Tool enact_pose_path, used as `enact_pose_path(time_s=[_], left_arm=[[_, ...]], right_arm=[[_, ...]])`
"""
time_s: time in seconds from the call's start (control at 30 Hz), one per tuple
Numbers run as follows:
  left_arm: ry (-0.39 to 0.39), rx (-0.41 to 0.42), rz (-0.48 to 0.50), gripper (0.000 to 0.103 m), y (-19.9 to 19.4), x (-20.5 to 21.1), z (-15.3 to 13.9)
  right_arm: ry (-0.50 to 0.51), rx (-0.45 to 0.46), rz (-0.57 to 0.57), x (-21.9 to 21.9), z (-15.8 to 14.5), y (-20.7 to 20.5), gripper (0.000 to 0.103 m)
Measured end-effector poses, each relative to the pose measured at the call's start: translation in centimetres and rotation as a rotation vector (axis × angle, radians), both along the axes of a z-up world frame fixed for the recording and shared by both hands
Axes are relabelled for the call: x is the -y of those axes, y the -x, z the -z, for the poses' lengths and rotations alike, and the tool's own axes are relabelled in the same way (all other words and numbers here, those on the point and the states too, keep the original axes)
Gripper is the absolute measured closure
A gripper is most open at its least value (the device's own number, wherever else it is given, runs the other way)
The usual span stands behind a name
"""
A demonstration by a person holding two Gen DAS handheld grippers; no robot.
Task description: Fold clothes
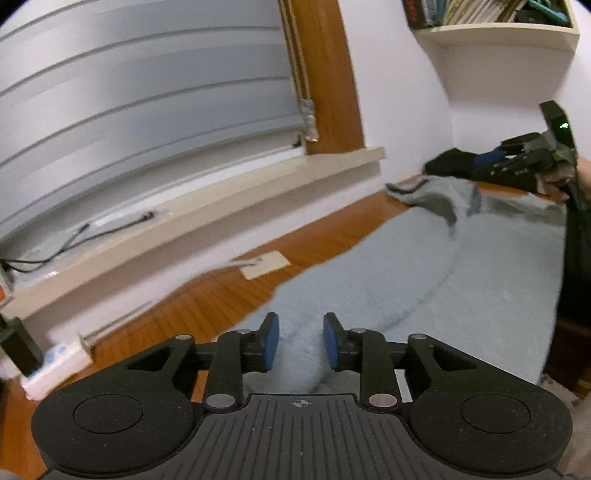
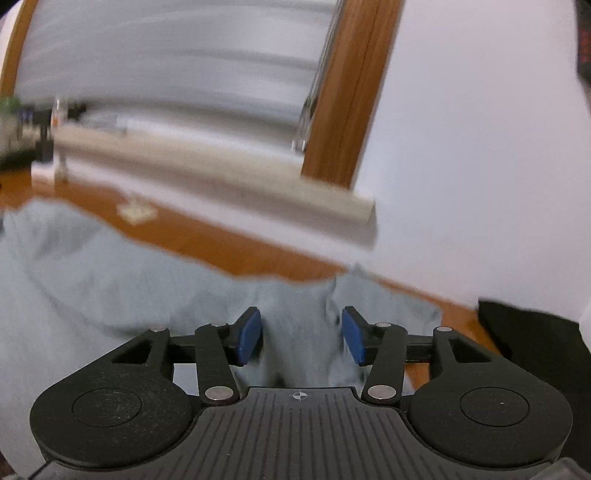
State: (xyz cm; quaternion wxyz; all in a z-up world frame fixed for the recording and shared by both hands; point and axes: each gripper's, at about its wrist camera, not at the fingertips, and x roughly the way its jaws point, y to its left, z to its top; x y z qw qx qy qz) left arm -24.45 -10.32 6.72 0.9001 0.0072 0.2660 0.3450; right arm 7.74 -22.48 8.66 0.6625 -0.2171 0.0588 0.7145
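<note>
A light grey-blue garment (image 1: 424,266) lies spread on a wooden table (image 1: 207,299). My left gripper (image 1: 301,345) is open, its blue pads on either side of a raised fold of the cloth. My right gripper (image 2: 301,334) is open too, with a bunched ridge of the same garment (image 2: 110,280) between its pads; the view is blurred. In the left wrist view my right gripper (image 1: 517,162) shows at the far right, above the garment's far end.
A dark folded cloth (image 1: 448,162) lies at the table's far end by the wall, also in the right wrist view (image 2: 535,339). A beige card (image 1: 264,265) lies on the table near the window sill (image 1: 207,218). A wall shelf with books (image 1: 495,22) hangs above.
</note>
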Motion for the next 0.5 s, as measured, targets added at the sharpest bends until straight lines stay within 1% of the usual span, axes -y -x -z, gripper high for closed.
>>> enact_pose_path(time_s=[0.03,0.13,0.2,0.3,0.4,0.5], left_arm=[[0.006,0.003,-0.012,0.069,0.1,-0.4,0.0],[0.026,0.013,-0.046,0.067,0.4,-1.6,0.1],[0.046,0.009,-0.057,0.065,0.4,-2.3,0.5],[0.078,0.002,-0.077,0.065,0.2,-3.7,1.4],[0.122,0.009,-0.099,0.065,0.1,-5.3,2.3],[0.148,0.002,-0.119,0.065,0.3,-6.1,2.9]], right_arm=[[-0.013,-0.016,0.002,-0.1,-0.4,0.1,0.047],[-0.008,-0.053,-0.002,-1.6,-0.7,1.0,0.047],[0.008,-0.068,-0.015,-2.6,-0.2,1.8,0.047],[0.041,-0.084,-0.023,-4.4,0.7,3.0,0.046],[0.063,-0.100,-0.024,-6.2,1.3,4.0,0.042],[0.104,-0.094,-0.001,-8.0,1.9,4.7,0.042]])
